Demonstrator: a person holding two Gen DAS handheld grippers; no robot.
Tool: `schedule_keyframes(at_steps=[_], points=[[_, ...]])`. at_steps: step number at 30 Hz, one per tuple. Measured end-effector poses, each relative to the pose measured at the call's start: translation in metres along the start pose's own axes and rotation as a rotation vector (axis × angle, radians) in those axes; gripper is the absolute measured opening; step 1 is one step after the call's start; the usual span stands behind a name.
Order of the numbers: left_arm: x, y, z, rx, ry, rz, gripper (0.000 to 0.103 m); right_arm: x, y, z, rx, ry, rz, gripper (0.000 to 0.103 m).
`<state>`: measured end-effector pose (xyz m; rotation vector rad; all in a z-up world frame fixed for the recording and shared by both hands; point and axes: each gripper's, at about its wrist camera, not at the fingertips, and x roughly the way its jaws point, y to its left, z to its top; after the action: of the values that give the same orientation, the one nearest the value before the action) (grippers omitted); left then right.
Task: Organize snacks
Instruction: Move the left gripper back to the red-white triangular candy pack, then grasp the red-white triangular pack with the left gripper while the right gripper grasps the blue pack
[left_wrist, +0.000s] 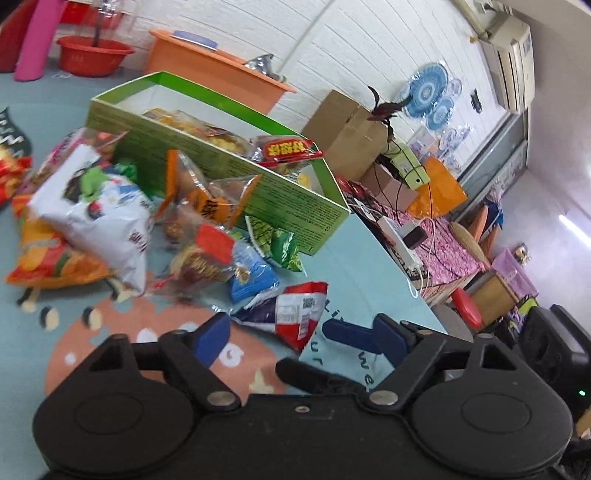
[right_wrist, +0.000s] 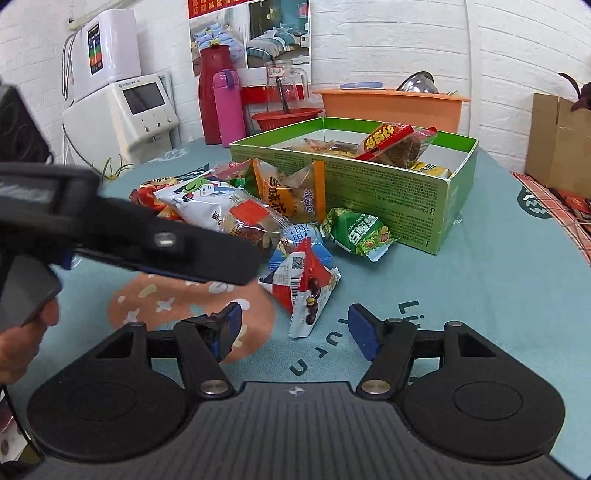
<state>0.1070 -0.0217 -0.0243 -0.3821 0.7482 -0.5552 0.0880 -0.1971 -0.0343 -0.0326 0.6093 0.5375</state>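
A green cardboard box (right_wrist: 388, 192) stands on the teal tablecloth and holds several snack packs, with a red-labelled pack (right_wrist: 395, 144) on top. It also shows in the left wrist view (left_wrist: 236, 173). A pile of loose snack packs lies in front of it. A red and white triangular pack (right_wrist: 304, 291) lies nearest, just ahead of my open, empty right gripper (right_wrist: 295, 328). The same pack (left_wrist: 295, 314) lies just ahead of my open, empty left gripper (left_wrist: 299, 332). The left gripper's body (right_wrist: 147, 236) crosses the right wrist view at left.
A green pack (right_wrist: 360, 232), a blue pack (right_wrist: 299, 240) and an orange pack (right_wrist: 291, 192) lie by the box. An orange tub (right_wrist: 391, 107), red basin (right_wrist: 288, 116), pink flask (right_wrist: 227, 103) and white appliances (right_wrist: 122, 107) stand behind. The table edge (left_wrist: 388, 251) drops to a cluttered floor.
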Motion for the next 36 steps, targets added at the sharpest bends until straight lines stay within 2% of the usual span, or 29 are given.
schedule_keyframes(at_steps=[1, 3, 7, 8, 9, 11, 15, 20, 23, 24, 26, 30, 35, 36], points=[[0.007, -0.001, 0.003, 0.010, 0.010, 0.005, 0.089, 0.000, -0.001, 0.000, 0.003, 0.000, -0.002, 0.102], [0.016, -0.002, 0.006, 0.016, 0.025, 0.007, 0.075, 0.001, -0.003, 0.001, 0.008, 0.000, -0.009, 0.100], [0.028, -0.001, 0.009, 0.018, 0.023, 0.025, 0.076, 0.008, -0.005, 0.004, 0.007, 0.002, -0.006, 0.095], [0.029, -0.001, 0.010, 0.011, 0.019, 0.030, 0.079, 0.010, -0.004, 0.004, 0.004, 0.004, -0.005, 0.087], [0.030, 0.000, 0.009, 0.006, 0.020, 0.033, 0.080, 0.013, -0.003, 0.005, -0.002, 0.009, 0.001, 0.073], [0.029, 0.002, 0.008, 0.010, 0.026, 0.048, 0.080, 0.017, -0.001, 0.006, -0.008, 0.024, 0.024, 0.059], [0.014, 0.011, 0.002, -0.002, 0.004, 0.098, 0.081, 0.013, 0.009, 0.003, -0.042, -0.001, 0.096, 0.059], [-0.019, 0.027, -0.012, -0.071, -0.035, 0.115, 0.083, 0.008, 0.016, 0.003, -0.052, 0.003, 0.158, 0.059], [-0.032, 0.030, -0.016, -0.095, -0.058, 0.130, 0.093, -0.003, 0.013, 0.004, -0.044, 0.012, 0.177, 0.070], [-0.035, 0.030, -0.015, -0.096, -0.066, 0.126, 0.103, -0.008, 0.011, 0.004, -0.036, 0.003, 0.175, 0.077], [-0.038, 0.028, -0.015, -0.101, -0.085, 0.108, 0.103, -0.018, 0.006, 0.003, -0.025, -0.013, 0.150, 0.084], [-0.028, 0.015, -0.014, -0.052, -0.069, 0.087, 0.103, -0.028, -0.003, 0.001, -0.009, -0.035, 0.056, 0.083], [-0.010, 0.010, -0.016, -0.007, -0.029, 0.109, 0.103, -0.017, -0.010, 0.007, 0.023, -0.030, -0.025, 0.083], [-0.006, 0.012, -0.016, -0.005, -0.014, 0.121, 0.091, -0.014, -0.012, 0.009, 0.020, -0.029, -0.045, 0.082]])
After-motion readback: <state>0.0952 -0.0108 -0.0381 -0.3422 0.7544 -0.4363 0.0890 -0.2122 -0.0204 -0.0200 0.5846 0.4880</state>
